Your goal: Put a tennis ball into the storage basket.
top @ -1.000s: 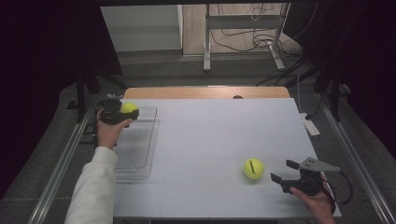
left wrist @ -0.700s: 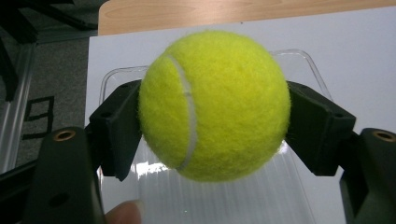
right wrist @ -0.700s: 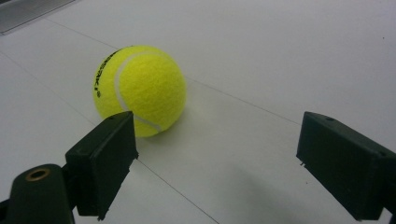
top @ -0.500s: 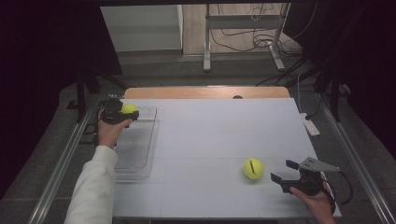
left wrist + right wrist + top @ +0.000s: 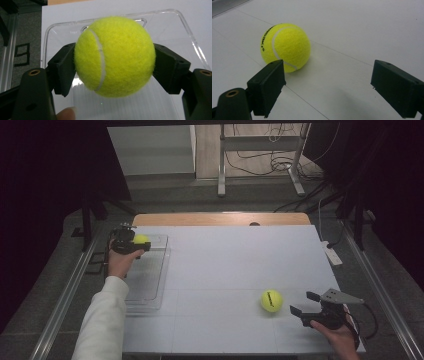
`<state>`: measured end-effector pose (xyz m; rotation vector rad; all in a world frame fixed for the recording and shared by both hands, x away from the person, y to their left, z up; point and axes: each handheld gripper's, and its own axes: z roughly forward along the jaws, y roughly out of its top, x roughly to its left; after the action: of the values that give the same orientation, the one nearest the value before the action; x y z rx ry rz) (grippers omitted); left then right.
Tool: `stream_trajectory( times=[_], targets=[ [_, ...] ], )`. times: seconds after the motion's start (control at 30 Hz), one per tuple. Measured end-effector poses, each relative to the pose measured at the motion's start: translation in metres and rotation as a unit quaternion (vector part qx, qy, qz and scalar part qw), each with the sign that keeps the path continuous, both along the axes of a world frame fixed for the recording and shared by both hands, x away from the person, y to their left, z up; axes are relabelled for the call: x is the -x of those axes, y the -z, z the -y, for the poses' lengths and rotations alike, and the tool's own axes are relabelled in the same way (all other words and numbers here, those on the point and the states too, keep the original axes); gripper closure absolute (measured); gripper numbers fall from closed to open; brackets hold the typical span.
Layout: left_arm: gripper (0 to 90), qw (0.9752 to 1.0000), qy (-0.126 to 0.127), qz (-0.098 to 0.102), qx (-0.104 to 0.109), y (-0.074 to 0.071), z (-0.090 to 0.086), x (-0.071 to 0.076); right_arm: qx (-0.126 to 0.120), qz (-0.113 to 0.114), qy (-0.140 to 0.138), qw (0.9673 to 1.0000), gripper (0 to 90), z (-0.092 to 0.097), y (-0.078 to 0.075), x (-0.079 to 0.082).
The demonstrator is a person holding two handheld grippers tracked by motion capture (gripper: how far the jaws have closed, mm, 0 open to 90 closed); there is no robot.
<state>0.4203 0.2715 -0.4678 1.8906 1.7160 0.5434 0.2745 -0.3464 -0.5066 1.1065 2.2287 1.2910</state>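
two fuzzy balls, one clear tray

over the clear plastic tray (image 5: 150, 275) at the bench's left edge, the left tongs (image 5: 134, 242) are clenching a tennis ball (image 5: 113, 56), both black blocky pads pressing into its sides. its felt is looking bright yellow-green and napped, with a pale curved seam running down the left half. below it the tray is showing as a shallow, rounded-cornered rectangle of glossy transparent plastic with fine ribbing across its floor. a fingertip is peeking in at the bottom of the left gripper view, and a white sleeve (image 5: 102, 320) is reaching in along the tray.

near the bench's front right, a second tennis ball (image 5: 271, 300) is resting on the bare surface, black print curving along its side. the right tongs (image 5: 306, 304) are sitting just beside it, released, their square matte pads standing wide apart with the ball lying ahead of them and nearer the left pad, untouched.

the bench (image 5: 240, 260) is wearing a smooth white top with faint seam lines, a strip of wood showing at its far edge. around it, grey carpeted floor, metal rails, dark curtains and loose cables are lying in dim light.
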Motion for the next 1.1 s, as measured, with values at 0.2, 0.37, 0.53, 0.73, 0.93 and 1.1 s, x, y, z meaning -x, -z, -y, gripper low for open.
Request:
stream_trajectory(
  times=[0.2, 0.37, 0.53, 0.73, 0.93, 1.1],
  targets=[
    [26.6, 0.9999, 0.002, -0.013, -0.005, 0.005, -0.002, -0.002, 0.001, 0.0, 0.0, 1.0, 12.2, 0.0, 0.0, 0.0],
    [26.5, 0.9998, 0.002, -0.017, -0.005, 0.006, -0.001, -0.002, 0.003, -0.001, 0.0, 1.0, 12.2, 0.0, 0.001, 0.0],
    [26.4, 0.9998, -0.002, -0.019, -0.005, 0.007, -0.002, -0.003, 0.002, 0.0, -0.001, 1.0, 12.2, 0.0, 0.001, 0.0],
    [26.2, 0.9998, -0.007, -0.014, -0.007, 0.006, -0.003, -0.002, 0.002, -0.001, -0.001, 1.0, 12.2, 0.0, 0.001, 0.0],
    [16.1, 0.9999, 0.002, 0.011, 0.0, 0.0, -0.001, 0.001, 0.002, 0.0, -0.001, 1.0, 12.2, 0.0, 0.001, 0.0],
    [13.3, 0.9999, 0.0, 0.014, 0.002, -0.003, 0.0, 0.003, 0.002, 0.0, -0.001, 1.0, 12.2, -0.001, 0.0, 0.0]
  ],
)
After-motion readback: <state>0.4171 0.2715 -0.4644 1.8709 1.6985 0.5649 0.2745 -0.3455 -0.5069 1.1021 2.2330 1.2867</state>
